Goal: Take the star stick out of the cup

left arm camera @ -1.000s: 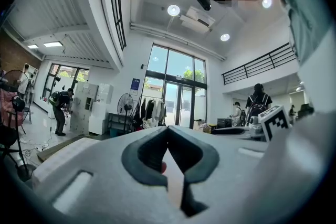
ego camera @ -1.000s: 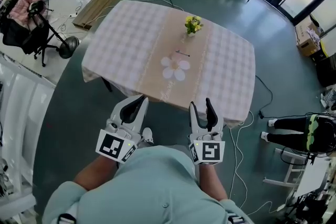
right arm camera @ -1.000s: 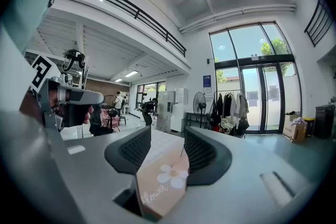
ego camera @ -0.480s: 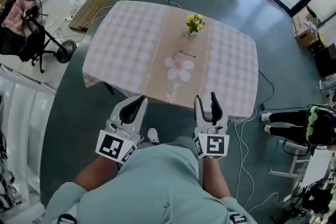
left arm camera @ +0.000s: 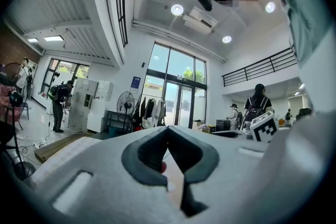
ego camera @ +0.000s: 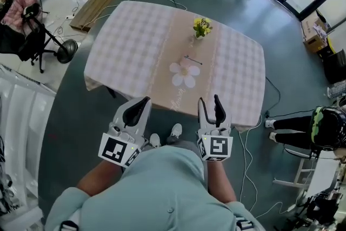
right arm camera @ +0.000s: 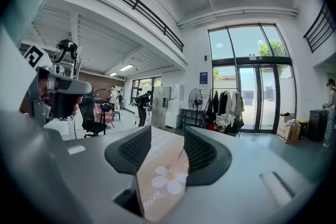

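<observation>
L gripper (ego camera: 144, 101) is being held off near edge of table (ego camera: 124, 46), jaws closed, empty; R gripper (ego camera: 208, 101) is being held alongside, jaws apart, nothing betw. them; star stick (ego camera: 201, 24) is being kept in cup (ego camera: 197, 37) on runner (ego camera: 173, 35), far side, well apart from both.

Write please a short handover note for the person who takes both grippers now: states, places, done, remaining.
Left gripper: shut, empty. Right gripper: open, empty. Both held at the near edge of the checked-cloth table. The small cup with yellow sprigs stands far on the beige runner, untouched; the star stick is too small to make out. Done: nothing. Left: reach the cup, grip the stick, lift it out.
</observation>
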### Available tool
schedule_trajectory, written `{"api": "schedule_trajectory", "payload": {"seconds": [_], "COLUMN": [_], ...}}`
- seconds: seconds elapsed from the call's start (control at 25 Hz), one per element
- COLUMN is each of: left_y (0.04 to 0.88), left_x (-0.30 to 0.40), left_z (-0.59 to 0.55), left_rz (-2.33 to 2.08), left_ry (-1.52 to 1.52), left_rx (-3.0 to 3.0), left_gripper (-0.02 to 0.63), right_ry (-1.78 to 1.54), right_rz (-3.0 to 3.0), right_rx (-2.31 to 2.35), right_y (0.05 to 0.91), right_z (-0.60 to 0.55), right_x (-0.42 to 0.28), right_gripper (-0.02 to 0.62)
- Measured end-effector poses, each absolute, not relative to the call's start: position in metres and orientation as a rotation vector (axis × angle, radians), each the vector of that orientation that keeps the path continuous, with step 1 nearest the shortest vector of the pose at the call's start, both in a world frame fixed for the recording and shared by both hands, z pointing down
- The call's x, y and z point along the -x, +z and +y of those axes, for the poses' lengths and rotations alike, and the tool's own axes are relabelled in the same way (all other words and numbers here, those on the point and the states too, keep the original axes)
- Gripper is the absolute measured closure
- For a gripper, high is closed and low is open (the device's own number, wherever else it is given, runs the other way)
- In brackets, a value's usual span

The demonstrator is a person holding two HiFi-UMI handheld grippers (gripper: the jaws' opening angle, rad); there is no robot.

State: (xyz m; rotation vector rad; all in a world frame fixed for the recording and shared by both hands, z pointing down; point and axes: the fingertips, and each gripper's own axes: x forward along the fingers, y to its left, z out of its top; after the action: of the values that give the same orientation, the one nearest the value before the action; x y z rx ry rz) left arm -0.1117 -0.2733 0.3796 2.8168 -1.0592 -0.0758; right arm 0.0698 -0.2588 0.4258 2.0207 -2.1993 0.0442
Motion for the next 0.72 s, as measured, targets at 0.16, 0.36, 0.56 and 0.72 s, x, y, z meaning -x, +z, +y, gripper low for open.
{"api": "schedule_trajectory", "payload": {"seconds": [0.16, 0.36, 0.56, 0.72], "left_y": [0.376, 0.370, 0.371, 0.371], "left_x": [0.113, 0.109, 0.102, 0.090], "left_z": [-0.281, -0.291, -0.299, -0.306], "left_rz": [-1.107, -1.160, -1.219, -1.261], "left_ry": [-0.071, -0.077, -0.057, -0.042], "left_rx": [-2.812, -2.812, -2.797, -2.790], "left_gripper": [0.601, 0.601, 0.601, 0.601], "right_ry": [0.048, 0.086, 0.175, 0.204], "right_rz": [-2.202, -2.203, -2.210, -2.208], "right_rx": [-2.004, -1.972, -1.972, -1.950], "right_y": [0.443, 0.480, 0.511, 0.530], "right_z": [-0.277, -0.300, -0.322, -0.340], "right_x": [-0.076, -0.080, -0.096, -0.109], "right_gripper": [0.423, 0.426, 0.428, 0.428]}}
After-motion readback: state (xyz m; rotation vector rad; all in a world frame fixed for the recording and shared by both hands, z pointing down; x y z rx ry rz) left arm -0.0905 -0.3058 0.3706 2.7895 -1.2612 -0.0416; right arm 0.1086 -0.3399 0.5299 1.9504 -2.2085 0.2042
